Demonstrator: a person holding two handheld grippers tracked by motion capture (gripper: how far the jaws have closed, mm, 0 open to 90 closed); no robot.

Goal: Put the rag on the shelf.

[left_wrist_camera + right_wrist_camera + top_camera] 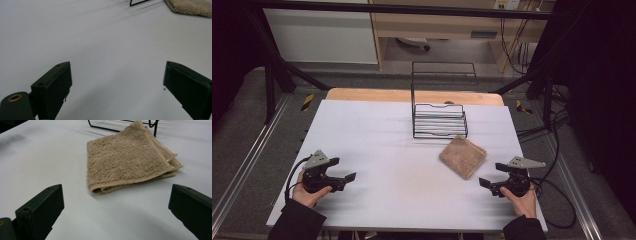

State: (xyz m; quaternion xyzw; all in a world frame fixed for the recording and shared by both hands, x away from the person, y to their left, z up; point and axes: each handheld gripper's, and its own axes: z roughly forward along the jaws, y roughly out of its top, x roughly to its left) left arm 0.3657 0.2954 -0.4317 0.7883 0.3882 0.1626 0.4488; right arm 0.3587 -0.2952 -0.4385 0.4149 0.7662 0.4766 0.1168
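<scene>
Two sets of tongs rest low at the near edge of a white surface, each held in one of a person's hands, both with jaws spread wide and nothing between them. The left tongs sit at the near left, aimed across bare surface; the right tongs sit at the near right, their jaws pointing toward a folded tan towel lying flat just ahead of them. In the right gripper view the towel shows its folded edge nearest the jaws and its loose layered corners on the far right side. Behind the towel, almost touching its far corner, stands a black wire rack with a tall back frame. The likely step is a reach for the towel, probably bound for the rack. Done well, the right tongs would come in low at the folded edge, bite through all layers at once, and lift without letting the stack fan open.
</scene>
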